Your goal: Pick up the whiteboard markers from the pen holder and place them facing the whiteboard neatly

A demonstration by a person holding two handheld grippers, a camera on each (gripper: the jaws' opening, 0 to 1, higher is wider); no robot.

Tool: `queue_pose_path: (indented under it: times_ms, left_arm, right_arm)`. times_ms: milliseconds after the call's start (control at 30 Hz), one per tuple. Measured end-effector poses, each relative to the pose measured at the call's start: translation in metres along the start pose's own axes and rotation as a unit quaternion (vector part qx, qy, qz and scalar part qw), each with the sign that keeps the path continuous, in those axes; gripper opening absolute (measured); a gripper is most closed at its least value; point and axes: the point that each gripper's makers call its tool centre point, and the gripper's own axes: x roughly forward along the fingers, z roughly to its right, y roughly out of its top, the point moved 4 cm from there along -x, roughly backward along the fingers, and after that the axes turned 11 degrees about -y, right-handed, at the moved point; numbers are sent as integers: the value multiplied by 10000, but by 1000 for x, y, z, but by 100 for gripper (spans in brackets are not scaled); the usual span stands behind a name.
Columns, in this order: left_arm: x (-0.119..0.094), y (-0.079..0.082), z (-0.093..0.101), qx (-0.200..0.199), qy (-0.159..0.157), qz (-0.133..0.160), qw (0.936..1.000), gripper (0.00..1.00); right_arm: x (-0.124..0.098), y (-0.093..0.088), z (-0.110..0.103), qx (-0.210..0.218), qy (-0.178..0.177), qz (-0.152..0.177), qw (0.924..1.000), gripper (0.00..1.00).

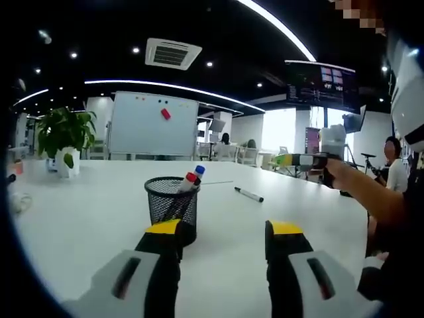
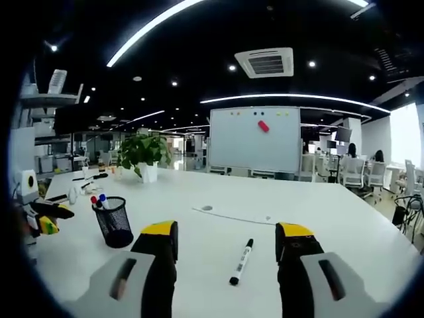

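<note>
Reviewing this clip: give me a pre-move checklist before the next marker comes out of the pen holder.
1. Left gripper open, nothing between its jaws: ok.
2. Right gripper open, nothing between its jaws: ok.
3. Pen holder upright on the table: ok.
4. Markers left to pick, red-capped marker and blue-capped marker standing in the holder: ok.
5. Black marker already laid on the table, roughly pointing toward the whiteboard: ok.
6. Left jaw clear of the holder: cannot tell, it overlaps the holder's base.
</note>
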Motion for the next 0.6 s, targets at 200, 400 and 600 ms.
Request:
queue_pose_path:
  times_ms: [200, 400, 600]
  left_arm:
    - [0, 3, 0, -21, 0, 64, 10000, 51]
    - [0, 2, -1, -8, 5, 21, 10000, 51]
    - [0, 3, -3, -4, 64, 42, 10000, 51]
  right_arm:
    - [-6, -4, -2, 23, 124, 75, 9999, 63]
    - [-10, -10, 2, 17, 78, 63, 9999, 63]
    - [-13, -12, 0, -40, 174, 64, 9998, 63]
